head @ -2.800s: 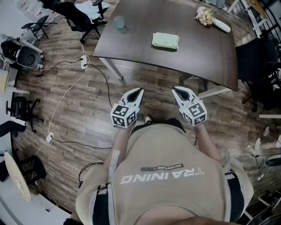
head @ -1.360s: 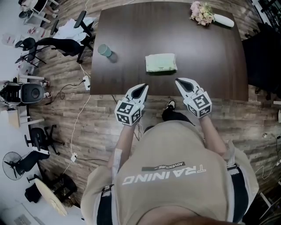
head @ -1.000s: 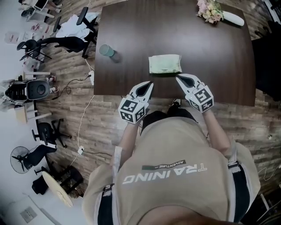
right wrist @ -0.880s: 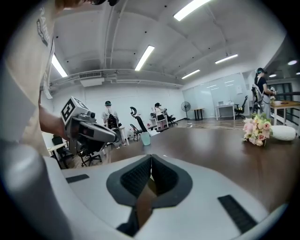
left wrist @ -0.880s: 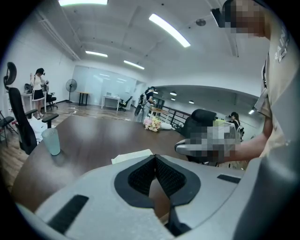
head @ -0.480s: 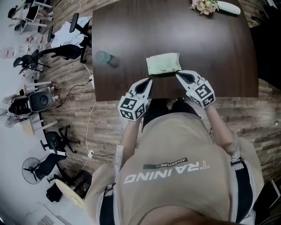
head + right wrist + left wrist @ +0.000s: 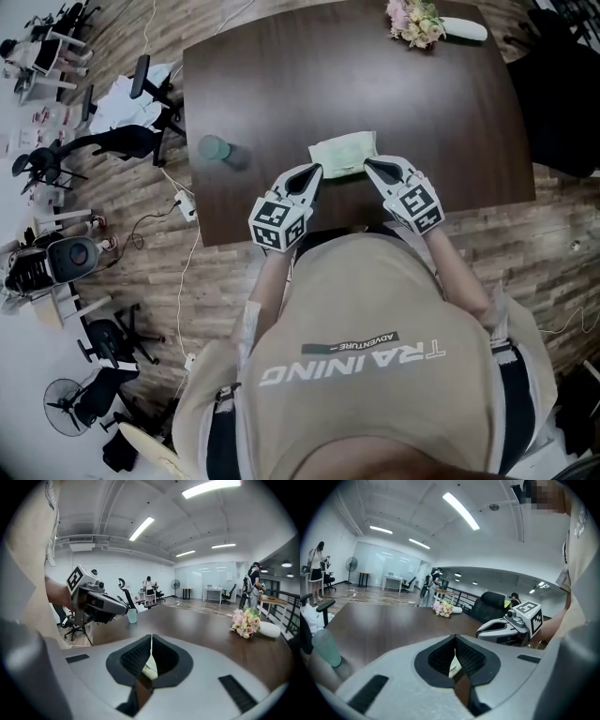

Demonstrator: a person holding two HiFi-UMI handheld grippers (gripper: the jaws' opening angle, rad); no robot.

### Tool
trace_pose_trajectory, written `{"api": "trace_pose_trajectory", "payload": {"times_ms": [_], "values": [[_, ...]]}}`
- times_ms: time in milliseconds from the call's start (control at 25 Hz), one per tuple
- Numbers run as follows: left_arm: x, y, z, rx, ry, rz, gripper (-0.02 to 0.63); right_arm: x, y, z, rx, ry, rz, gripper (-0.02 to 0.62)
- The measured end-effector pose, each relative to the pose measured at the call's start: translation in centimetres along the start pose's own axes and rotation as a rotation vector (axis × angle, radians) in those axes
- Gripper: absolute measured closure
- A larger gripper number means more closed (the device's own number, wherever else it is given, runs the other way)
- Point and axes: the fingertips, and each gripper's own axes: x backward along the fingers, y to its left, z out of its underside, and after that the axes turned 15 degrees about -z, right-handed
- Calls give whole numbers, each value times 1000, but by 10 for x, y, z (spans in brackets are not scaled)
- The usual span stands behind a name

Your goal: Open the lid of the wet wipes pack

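The pale green wet wipes pack (image 7: pixel 342 155) lies flat on the dark wooden table (image 7: pixel 281 75), close to its near edge. My left gripper (image 7: pixel 314 170) is shut and empty, its tip just left of the pack's near left corner. Just off the near right corner is my right gripper (image 7: pixel 367 161), also shut and empty. In the left gripper view the jaws (image 7: pixel 455 637) meet at the tip, and a sliver of the pack (image 7: pixel 454 667) shows behind them. The right gripper view shows my right gripper (image 7: pixel 151 635) with its jaws together over the pack (image 7: pixel 149 670). The lid cannot be made out.
A pale green cup (image 7: pixel 214 148) stands on the table's left side. A flower bunch (image 7: pixel 411 21) and a white vase (image 7: pixel 462 29) lie at the far right corner. Office chairs (image 7: pixel 131 141) and cables sit on the floor to the left, a black chair (image 7: pixel 562 94) at the right.
The person has walked up to the table. Both shut grippers moved from above the floor to over the table's near edge, one on each side of the pack.
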Motion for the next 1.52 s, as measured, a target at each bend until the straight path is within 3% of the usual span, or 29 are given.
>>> {"api": "trace_pose_trajectory", "payload": {"times_ms": [240,600,760,920,1040,1120,1240,1520], "values": [[-17,19,10,-26,32,100,597,-33,-5,11,56,156,78,578],[-34,28,42,-78,80,233,597,-53,-14,24,85,269,168,578],[-48,30,58,-100,134,274,597,-62,-16,42,99,408,138,578],[-66,35,86,-110,216,282,597,-77,-12,58,204,555,85,578],[-79,33,116,-133,300,299,597,-83,-12,70,241,623,67,573],[-84,34,131,-123,347,309,597,-89,-12,76,236,654,61,536],[-87,35,135,-101,362,321,597,-91,-11,83,279,724,40,498],[-88,31,138,-180,364,332,597,-94,-13,99,375,843,28,489]]}}
